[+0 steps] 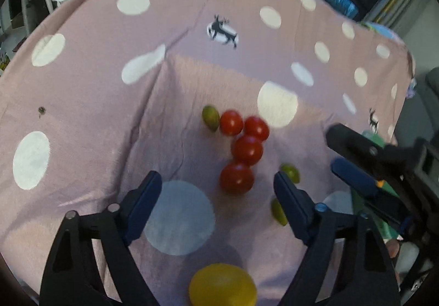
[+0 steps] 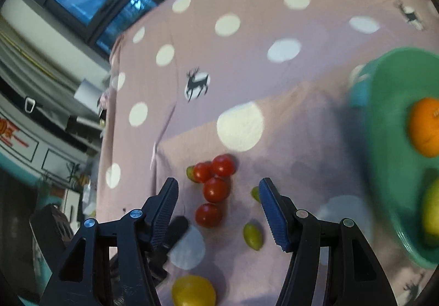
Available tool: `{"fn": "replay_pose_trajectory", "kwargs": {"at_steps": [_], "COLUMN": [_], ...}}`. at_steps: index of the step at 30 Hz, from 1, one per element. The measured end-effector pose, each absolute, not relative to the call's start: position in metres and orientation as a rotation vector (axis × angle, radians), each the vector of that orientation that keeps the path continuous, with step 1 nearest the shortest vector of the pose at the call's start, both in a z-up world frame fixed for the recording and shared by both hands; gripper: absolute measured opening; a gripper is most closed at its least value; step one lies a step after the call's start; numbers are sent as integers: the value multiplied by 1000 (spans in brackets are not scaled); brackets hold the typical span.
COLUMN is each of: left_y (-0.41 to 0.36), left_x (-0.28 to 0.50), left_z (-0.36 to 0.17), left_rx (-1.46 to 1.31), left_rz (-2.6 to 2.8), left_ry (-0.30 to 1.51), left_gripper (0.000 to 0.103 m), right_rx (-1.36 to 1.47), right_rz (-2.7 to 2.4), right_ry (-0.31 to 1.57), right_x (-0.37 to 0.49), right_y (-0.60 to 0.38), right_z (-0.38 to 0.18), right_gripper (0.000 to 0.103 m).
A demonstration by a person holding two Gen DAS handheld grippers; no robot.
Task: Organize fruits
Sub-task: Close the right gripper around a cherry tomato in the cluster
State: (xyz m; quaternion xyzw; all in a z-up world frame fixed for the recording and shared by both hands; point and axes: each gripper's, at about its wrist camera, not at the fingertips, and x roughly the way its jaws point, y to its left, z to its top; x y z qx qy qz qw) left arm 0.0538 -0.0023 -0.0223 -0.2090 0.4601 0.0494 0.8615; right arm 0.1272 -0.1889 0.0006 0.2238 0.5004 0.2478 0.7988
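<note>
Though the orange point(image 2: 426, 126) bears a sticker, nothing reads.

The cloth point(image 1: 82, 103) over the worktop was dusty pink, scattered with white dots and a few white ovals bearing dark deer silhouettes point(image 1: 222, 31). Four cherry tomatoes point(image 1: 247, 149) were glossy red; three small fruits point(image 2: 252, 236) near them were olive green. A larger round fruit point(image 1: 222, 285) was bright yellow. The bowl point(image 2: 389, 114) was mint green, with an orange fruit point(image 2: 426, 126) and a yellow-green fruit point(image 2: 430, 212) in it. Both the left gripper point(image 1: 218, 182) and the right gripper point(image 2: 218, 190) had black frames, dark blue pads and silver rivets.
</note>
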Motion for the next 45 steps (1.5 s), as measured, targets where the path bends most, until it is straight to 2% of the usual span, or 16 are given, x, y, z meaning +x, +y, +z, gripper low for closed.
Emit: {"fn": "replay_pose_trajectory", "kwargs": {"at_steps": [5,7,10,19,24,27,31,37,45], "left_y": [1,0,-1,-3,1,-1,-3,-4,-8], "left_x": [61,63,67,70,70,70,72,75,71], "left_z": [-31,-33,-35,-41,-43,-42,-44,-45,-36], "left_rx": [-479,-487,-493,-498,-559,-554,-569,-553,-516], "left_rz": [59,55,42,33,6,4,-17,-17,3], "left_ry": [1006,1027,1051,1091,1081,1072,1069,1060,1023], "left_gripper": [72,65,61,52,43,41,32,32,33], "right_rx": [394,361,295,281,267,262,268,249,300], "right_rz": [523,535,534,561,556,550,563,560,572], "right_ry": [1110,1151,1196,1230,1256,1264,1259,1243,1212], "right_x": [140,147,156,162,166,167,168,167,162], "right_y": [-164,-152,-135,-121,-117,-118,-116,-114,-124], "right_z": [-2,-6,-16,-33,-41,-43,-45,-45,-38], "right_gripper": [57,50,47,46,39,38,38,34,33]}}
